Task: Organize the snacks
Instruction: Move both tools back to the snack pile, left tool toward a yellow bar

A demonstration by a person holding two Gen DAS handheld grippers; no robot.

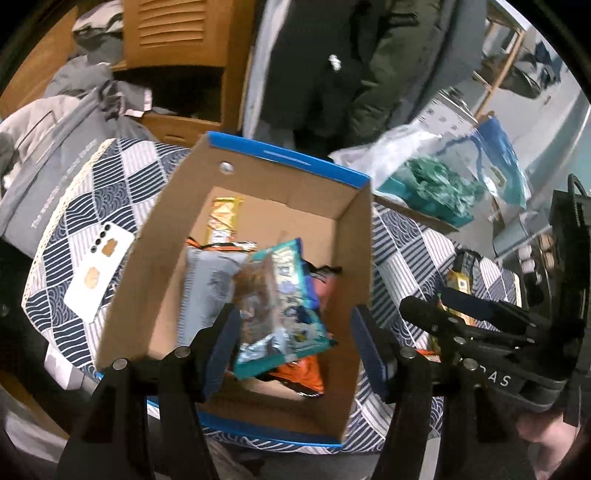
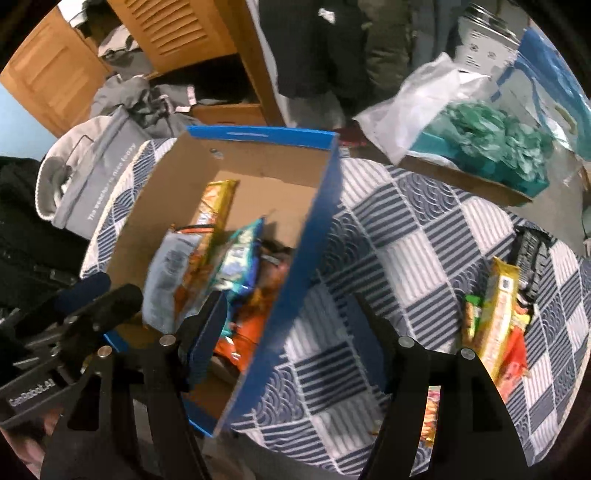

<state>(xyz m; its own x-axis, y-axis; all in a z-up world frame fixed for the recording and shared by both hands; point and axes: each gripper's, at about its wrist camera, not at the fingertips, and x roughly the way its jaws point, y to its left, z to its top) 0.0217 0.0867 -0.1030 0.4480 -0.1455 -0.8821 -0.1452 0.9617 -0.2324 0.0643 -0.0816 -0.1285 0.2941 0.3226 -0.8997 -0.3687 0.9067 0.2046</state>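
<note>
A cardboard box with blue rims (image 1: 273, 155) (image 2: 317, 206) stands on a checked blue-and-white cloth. Inside lie several snack packs: a yellow bar (image 1: 223, 219) (image 2: 216, 203), a grey-blue bag (image 1: 207, 284) (image 2: 166, 273), a teal pack (image 1: 284, 314) (image 2: 240, 258) on top, and orange packs (image 1: 303, 376) (image 2: 243, 343). My left gripper (image 1: 295, 350) is open over the box, just above the teal pack, which looks loose between its fingers. My right gripper (image 2: 288, 343) is open, straddling the box's right wall. More snacks (image 2: 498, 317) lie on the cloth to the right.
A white phone (image 1: 99, 269) lies on the cloth left of the box. A plastic bag with green contents (image 2: 491, 147) sits on a cardboard tray at back right. Grey clothes (image 2: 96, 162) and a wooden cabinet (image 2: 184, 33) stand behind. A black pack (image 2: 532, 254) lies by the snacks.
</note>
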